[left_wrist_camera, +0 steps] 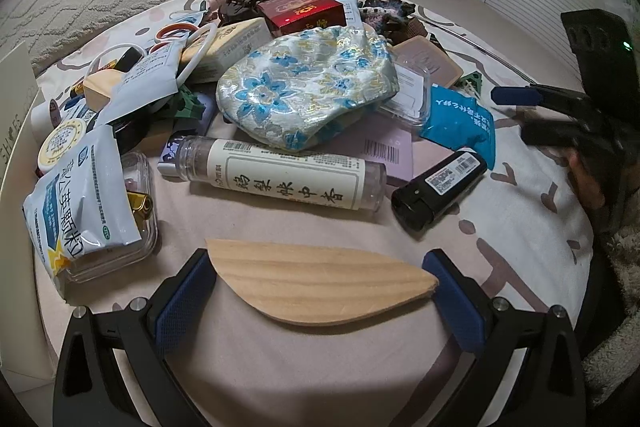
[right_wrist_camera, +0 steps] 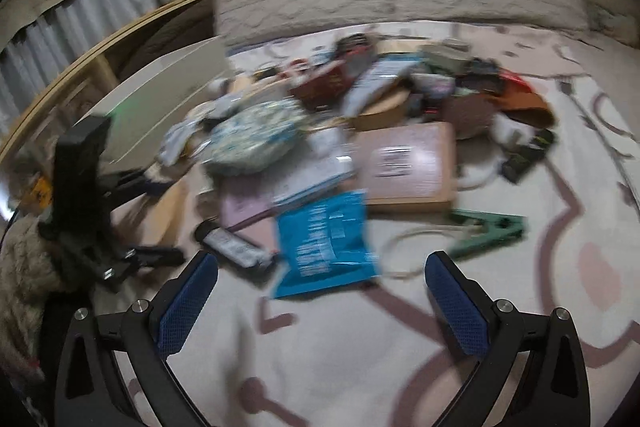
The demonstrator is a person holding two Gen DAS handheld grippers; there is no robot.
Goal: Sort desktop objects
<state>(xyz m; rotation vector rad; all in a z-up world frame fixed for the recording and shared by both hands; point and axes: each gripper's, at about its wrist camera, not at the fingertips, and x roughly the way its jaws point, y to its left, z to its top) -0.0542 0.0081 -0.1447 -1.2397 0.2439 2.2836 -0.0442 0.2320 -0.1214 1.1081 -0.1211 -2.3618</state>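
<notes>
**Left tool on the wooden leaf, right tool empty above the bed**

The left tool has its 2 blue pads set against the 2 ends of a flat, leaf-shaped wooden piece, grasping it lengthwise just above the patterned bedsheet. Beyond it lies the pile to be sorted. A clear tube with a white label lies on its side nearest the wooden piece, and a black lighter lies just right of the tube. Behind them sits a blue-flowered fabric pouch, with a red box further back and a blue sachet to the right. A white and blue packet leans over a clear plastic case at the left edge.

The right tool hangs released over the sheet, pads wide apart with nothing between them. Its view is blurred. Ahead of it lie the blue sachet, a green clip to the right, and a brown cardboard box behind. The left tool shows at the left of this view, beside a fuzzy sleeve.
</notes>
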